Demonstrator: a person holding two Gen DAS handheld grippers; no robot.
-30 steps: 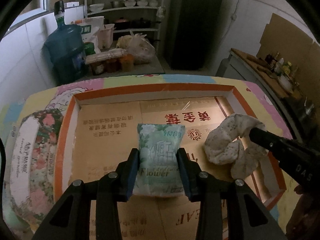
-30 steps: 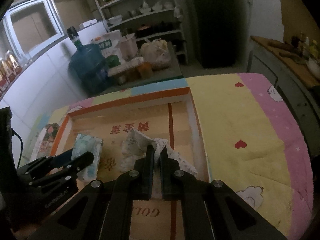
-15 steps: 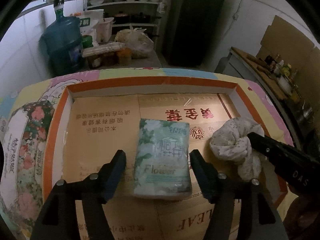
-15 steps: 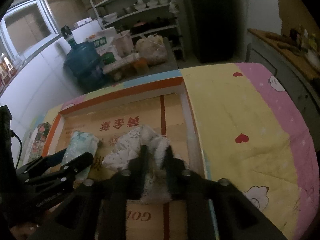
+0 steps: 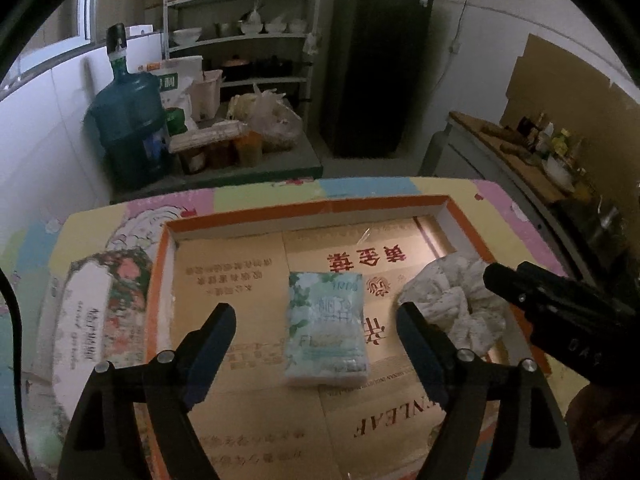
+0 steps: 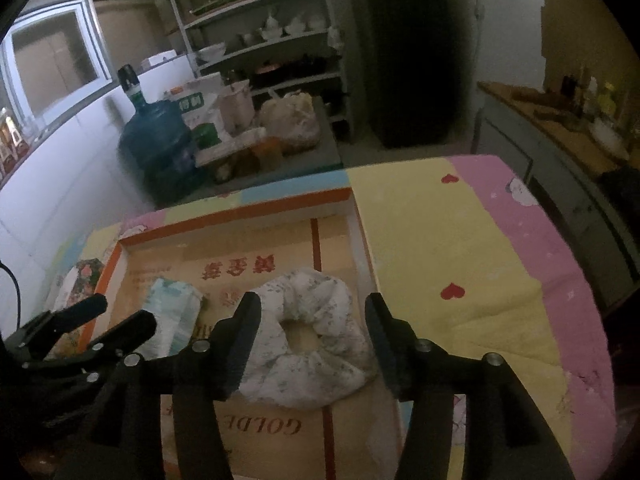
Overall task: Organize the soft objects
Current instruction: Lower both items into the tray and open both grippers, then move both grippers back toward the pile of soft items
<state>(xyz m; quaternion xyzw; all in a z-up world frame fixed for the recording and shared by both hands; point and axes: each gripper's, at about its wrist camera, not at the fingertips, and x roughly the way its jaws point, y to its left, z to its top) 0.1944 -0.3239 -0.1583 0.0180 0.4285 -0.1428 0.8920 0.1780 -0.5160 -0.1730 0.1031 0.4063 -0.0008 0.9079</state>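
Mint tissue pack (image 5: 326, 326) — white floral scrunchie (image 6: 310, 336).

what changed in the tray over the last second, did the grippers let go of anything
Both let go. The left hand-held gripper has just been opening off the tissue pack, which lies flat between the parted jaws. The right hand-held gripper has just been opening too, and the floral scrunchie spread into a ring, untouched. Pack, scrunchie and cardboard tray kept their places.

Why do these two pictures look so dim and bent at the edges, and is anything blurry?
Left wrist view: dim room light, black rounded fisheye corners, shelves bowed; the tissue pack print is slightly smeared. Right wrist view: equally dim, yellowish cast, the table edge curves; the scrunchie looks soft, the fridge nearly black.
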